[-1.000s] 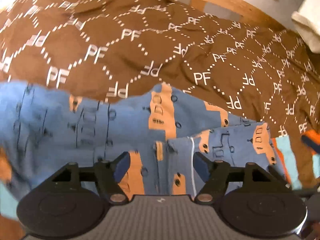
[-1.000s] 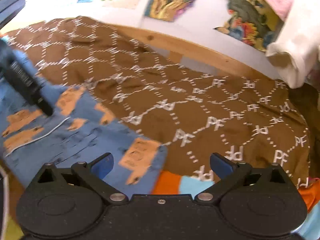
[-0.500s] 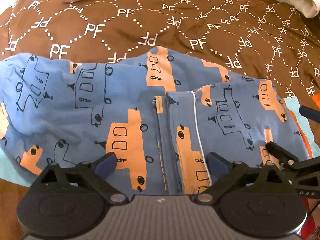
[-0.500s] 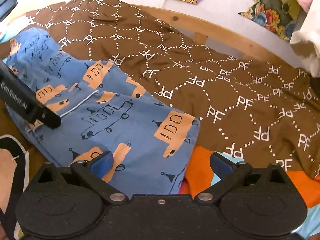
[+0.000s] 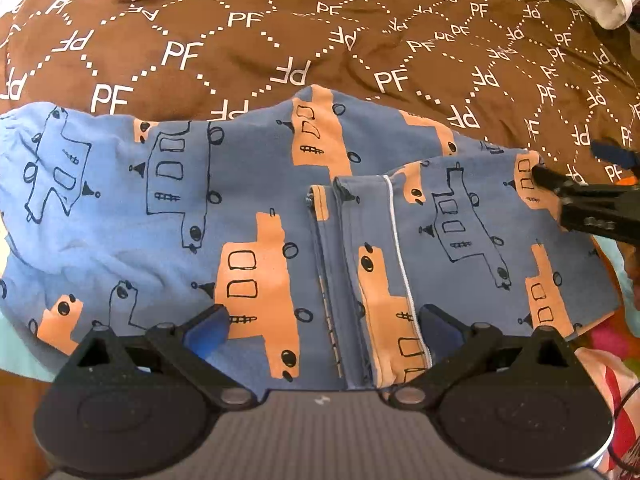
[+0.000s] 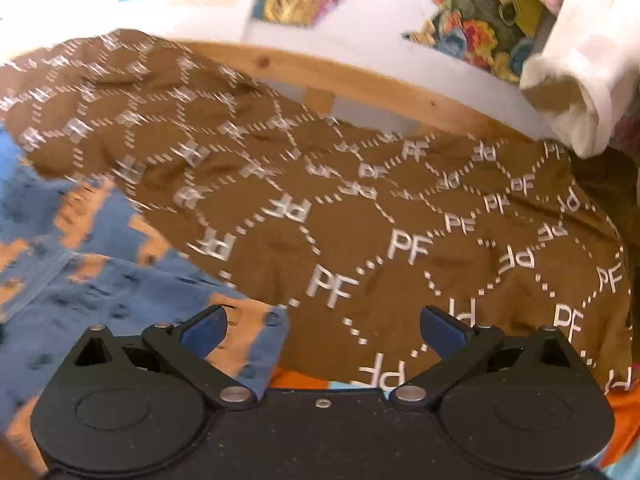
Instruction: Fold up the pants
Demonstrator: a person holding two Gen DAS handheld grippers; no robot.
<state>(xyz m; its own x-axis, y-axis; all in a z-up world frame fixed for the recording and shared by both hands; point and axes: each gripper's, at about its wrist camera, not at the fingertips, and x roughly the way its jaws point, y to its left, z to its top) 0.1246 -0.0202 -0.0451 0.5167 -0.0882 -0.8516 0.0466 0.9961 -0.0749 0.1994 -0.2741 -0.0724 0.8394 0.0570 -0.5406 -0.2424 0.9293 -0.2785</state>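
Note:
The pants (image 5: 248, 216) are blue with orange bus prints. They lie flat on the brown PF-patterned blanket (image 5: 240, 40), with one part folded over at the right, white seam showing. My left gripper (image 5: 320, 326) is open and empty, hovering over the pants' near edge. My right gripper (image 6: 322, 326) is open and empty above the pants' right corner (image 6: 244, 344); the right wrist view is motion-blurred. One right-gripper finger (image 5: 592, 208) shows at the right edge of the left wrist view, over the folded part.
A wooden bed frame (image 6: 360, 80) runs along the back under a white wall with colourful pictures. A white cloth (image 6: 576, 92) hangs at the far right. Orange and light-blue fabric (image 6: 304, 380) lies under the pants' right edge.
The left gripper has opened wide and drawn back above the laid-out pants. The right gripper has swung right and tilted up, off the pants toward the blanket.

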